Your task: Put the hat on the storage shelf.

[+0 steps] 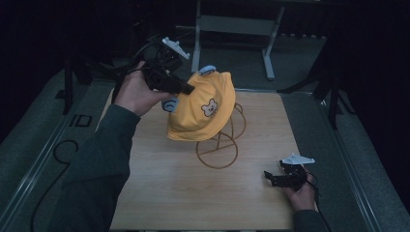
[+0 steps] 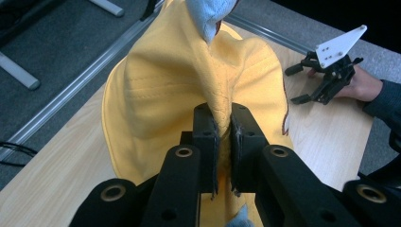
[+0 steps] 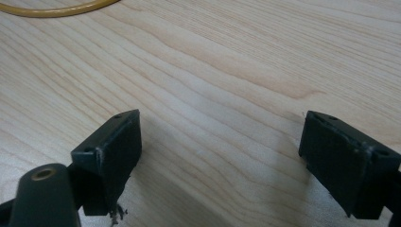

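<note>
From up high, my left gripper (image 1: 186, 89) pinches the yellow hat (image 1: 203, 107), which sits on the gold wire stand (image 1: 217, 151) in the middle of the wooden table (image 1: 169, 188). My right gripper (image 1: 270, 177) rests near the table's right edge, well away.

Along my left gripper (image 2: 223, 142), a fold of hat (image 2: 165, 90) is squeezed between the jaws.

Along my right gripper (image 3: 220, 156), the jaws stand wide apart over bare wood, holding nothing.

Dark green sleeve (image 1: 99, 164), black jaws

Floor marking (image 1: 80, 120) reads "ID", maybe partial; no other legible txt.
</note>
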### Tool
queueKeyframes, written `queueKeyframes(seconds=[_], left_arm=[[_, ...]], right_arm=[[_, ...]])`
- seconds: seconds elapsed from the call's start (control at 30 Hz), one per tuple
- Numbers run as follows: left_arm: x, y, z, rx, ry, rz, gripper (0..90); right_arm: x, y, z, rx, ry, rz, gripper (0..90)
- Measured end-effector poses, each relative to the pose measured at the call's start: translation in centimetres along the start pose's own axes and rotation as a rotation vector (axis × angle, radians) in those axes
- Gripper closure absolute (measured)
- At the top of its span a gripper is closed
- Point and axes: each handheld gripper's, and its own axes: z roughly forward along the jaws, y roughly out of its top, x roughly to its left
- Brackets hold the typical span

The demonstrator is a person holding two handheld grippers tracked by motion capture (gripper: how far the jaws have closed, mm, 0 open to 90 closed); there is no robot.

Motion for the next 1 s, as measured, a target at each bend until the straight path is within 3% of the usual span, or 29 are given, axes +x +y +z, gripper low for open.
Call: queueKeyframes(seconds=[0.33, 0.6, 0.87, 1.0], left_arm=[[0.3, 0.9, 2.4, 0.013, -0.026, -0.01, 81.9], [0.4, 1.5, 4.7, 0.011, -0.018, 0.009, 78.4], [0.6, 1.9, 7.4, 0.018, -0.019, -0.002, 76.1], [0.0, 2.6, 8.9, -0.016, -0.008, 0.012, 75.5]], right_arm=[[0.0, 0.0, 0.0, 0.004, 0.0, 0.0, 13.9], [0.0, 0.0, 0.0, 0.003, 0.0, 0.001, 13.8], [0.0, 0.0, 0.0, 0.003, 0.001, 0.004, 13.9], [0.0, 0.0, 0.0, 0.003, 0.001, 0.005, 13.9]])
